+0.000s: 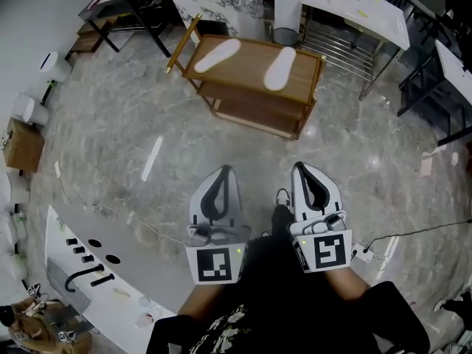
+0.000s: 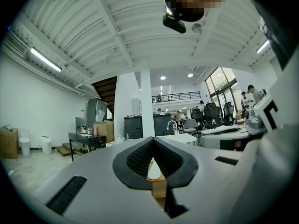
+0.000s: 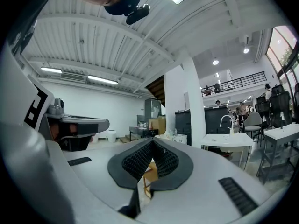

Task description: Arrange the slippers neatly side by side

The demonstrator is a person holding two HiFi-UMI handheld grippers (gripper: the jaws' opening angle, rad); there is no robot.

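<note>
Grey veined floor (image 1: 110, 131) is spread under the whole scene. Two grippers are held low over it, side by side and near each other, both pointed toward a wooden table (image 1: 251, 71).

The left gripper (image 1: 223, 170) is seen with its two jaws pressed together, and nothing is clamped between them. In the left gripper view only a sliver of one white slipper and the wood beneath it is glimpsed in the distance through the notch behind the closed tips. The right gripper (image 1: 301, 167) is closed in the same way and is likewise empty. Through its notch a part of the wooden frame is seen. A marker cube (image 1: 216, 264) is carried on each gripper, two in all.

Well ahead of the grippers the wooden table is set at an angle. Two levels are counted on it, a top and a lower shelf. Two white slippers are laid on the top. The left slipper (image 1: 217, 55) is placed near the left end and the right slipper (image 1: 280, 68) toward the right end. They are well apart and are turned at different angles.

Further out, one round bin (image 1: 284, 35) and one wire rack (image 1: 335, 46) are seen behind the table. Two white tables (image 1: 354, 6) are counted at the upper right. One cardboard box (image 1: 22, 144) is set at the left edge.
</note>
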